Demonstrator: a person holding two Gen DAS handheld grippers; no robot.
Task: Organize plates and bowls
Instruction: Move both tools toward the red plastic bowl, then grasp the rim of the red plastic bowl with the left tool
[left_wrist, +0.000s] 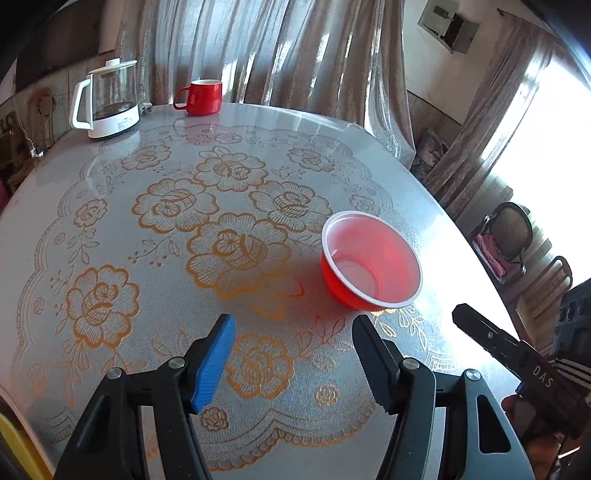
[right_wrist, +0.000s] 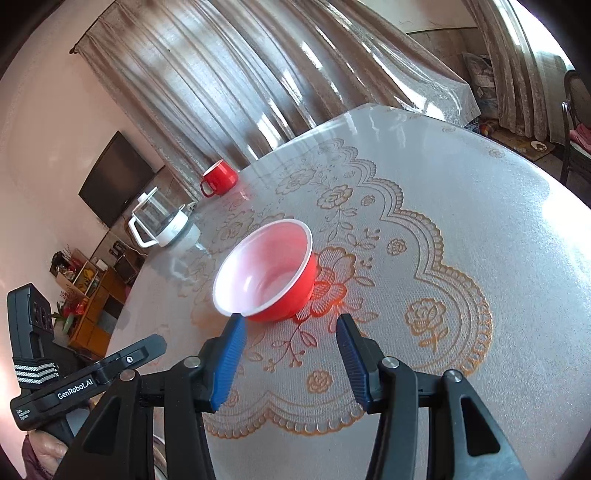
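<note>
A red plastic bowl (left_wrist: 371, 260) with a white inside stands upright on the lace-patterned table (left_wrist: 166, 221); in the right wrist view the same bowl (right_wrist: 267, 269) sits just beyond my fingertips. My left gripper (left_wrist: 291, 326) hovers open over the cloth, short and left of the bowl, with nothing between its blue pads. My right gripper (right_wrist: 290, 325) is open too, its left fingertip (right_wrist: 236, 325) close under the bowl's near rim; the bowl is not between the pads. Each view also catches the other handheld gripper at its edge.
A glass kettle on a white base (left_wrist: 110, 99) and a red mug (left_wrist: 201, 96) stand at the table's far side. Curtains hang behind. A chair (left_wrist: 511, 236) stands past the table's right edge. A yellow object (left_wrist: 14, 446) shows at the bottom left corner.
</note>
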